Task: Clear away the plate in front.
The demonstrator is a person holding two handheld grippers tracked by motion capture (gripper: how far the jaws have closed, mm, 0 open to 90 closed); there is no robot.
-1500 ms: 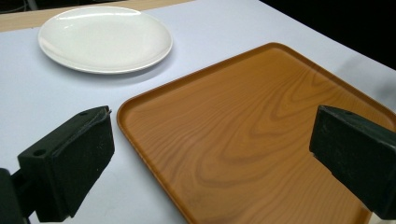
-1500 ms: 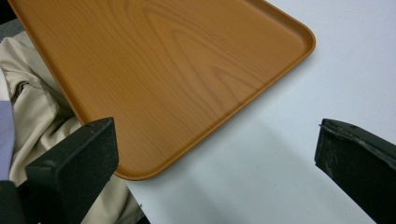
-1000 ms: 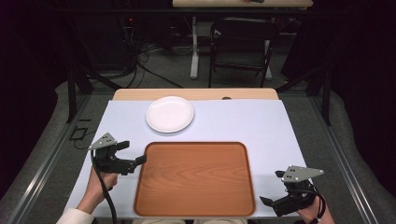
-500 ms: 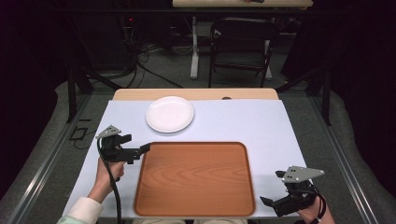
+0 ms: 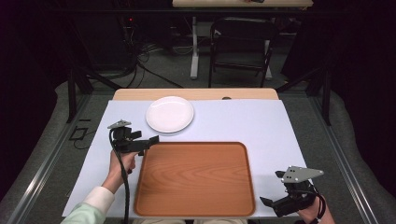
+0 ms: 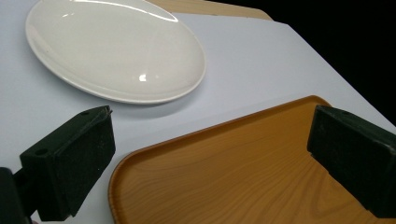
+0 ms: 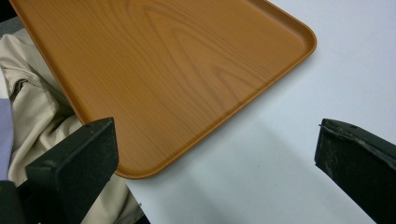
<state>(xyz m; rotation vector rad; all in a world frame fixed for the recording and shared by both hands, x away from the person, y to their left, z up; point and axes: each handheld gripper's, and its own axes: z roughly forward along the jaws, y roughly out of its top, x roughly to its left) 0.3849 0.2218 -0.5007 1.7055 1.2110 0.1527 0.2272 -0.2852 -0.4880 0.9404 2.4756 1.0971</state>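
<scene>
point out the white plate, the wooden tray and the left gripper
white plate (image 5: 169, 114), high view, centre of its shallow well
wooden tray (image 5: 196, 179), high view, bare middle of its floor
left gripper (image 5: 153, 139), high view, between its open jaw tips by the tray's far left corner

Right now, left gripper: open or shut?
Open. In the left gripper view the left gripper has its jaws set wide apart, with nothing between them but the tray corner and the white plate beyond.
</scene>
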